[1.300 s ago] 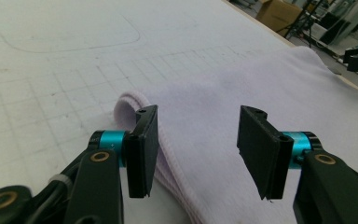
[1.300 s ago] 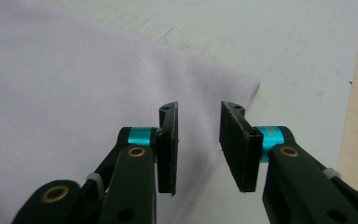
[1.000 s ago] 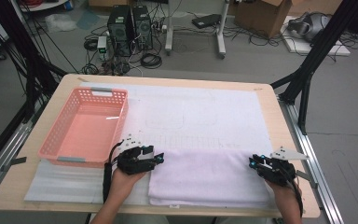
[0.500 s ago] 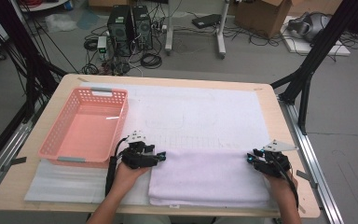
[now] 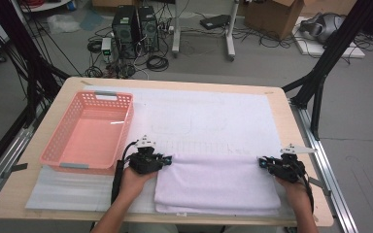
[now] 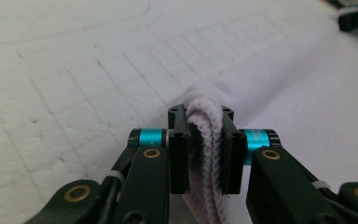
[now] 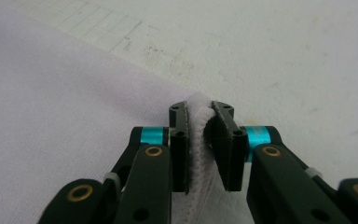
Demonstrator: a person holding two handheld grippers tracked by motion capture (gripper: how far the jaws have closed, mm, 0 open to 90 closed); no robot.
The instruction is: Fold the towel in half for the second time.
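Note:
A pale lilac folded towel lies at the table's front, on a white mat. My left gripper sits at the towel's far left corner. In the left gripper view, that gripper has just been closing, and its pads now pinch the towel's folded edge. At the far right corner is my right gripper. The right gripper view shows this gripper also freshly closed, with a fold of towel squeezed between its pads.
A pink plastic basket stands empty at the left, close beside my left hand. The table's right edge runs just past my right hand. Cables, computer towers and boxes lie on the floor beyond the table.
Both grippers' jaws have closed onto the towel's far corners. My right gripper has edged left toward its corner; the left hand has stayed nearly still.

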